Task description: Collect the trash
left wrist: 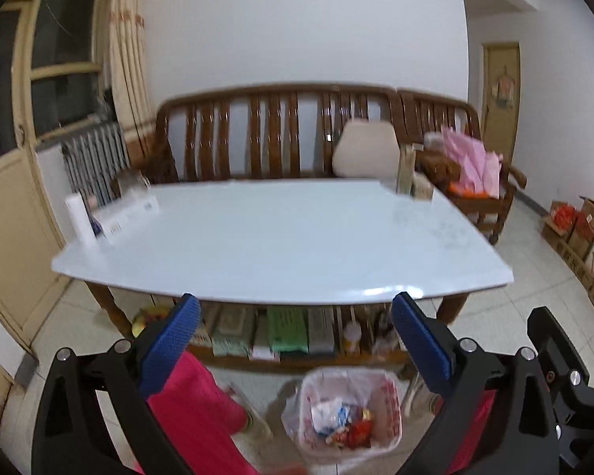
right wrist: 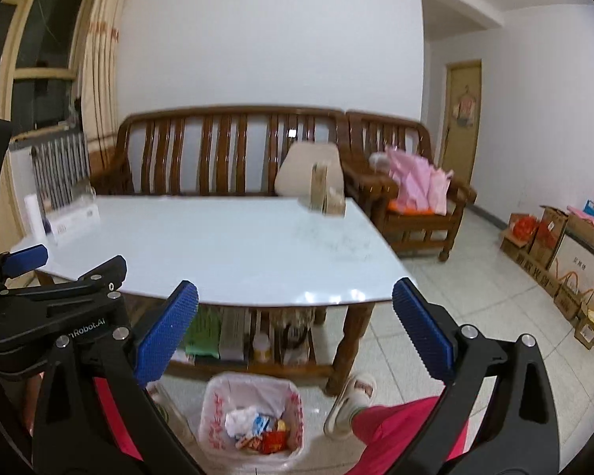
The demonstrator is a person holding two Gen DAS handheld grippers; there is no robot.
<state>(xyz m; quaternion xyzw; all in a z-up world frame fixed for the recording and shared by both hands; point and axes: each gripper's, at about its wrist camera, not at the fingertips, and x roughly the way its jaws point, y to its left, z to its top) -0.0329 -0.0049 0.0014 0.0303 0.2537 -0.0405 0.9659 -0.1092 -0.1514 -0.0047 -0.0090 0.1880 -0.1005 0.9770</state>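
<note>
Left gripper (left wrist: 295,340) and right gripper (right wrist: 295,336) fingers spread wide, empty, above lined trash bin (right wrist: 217,399) holding wrappers (right wrist: 257,429), beside white table (right wrist: 217,245)

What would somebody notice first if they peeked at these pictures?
Probably the big white table filling the middle, with a wooden bench behind it against the wall. Next, the trash bin on the floor in front of the table, lined with a plastic bag and holding crumpled wrappers. Up close, the blue pads of the open left tool and right tool frame everything, holding nothing.
</note>
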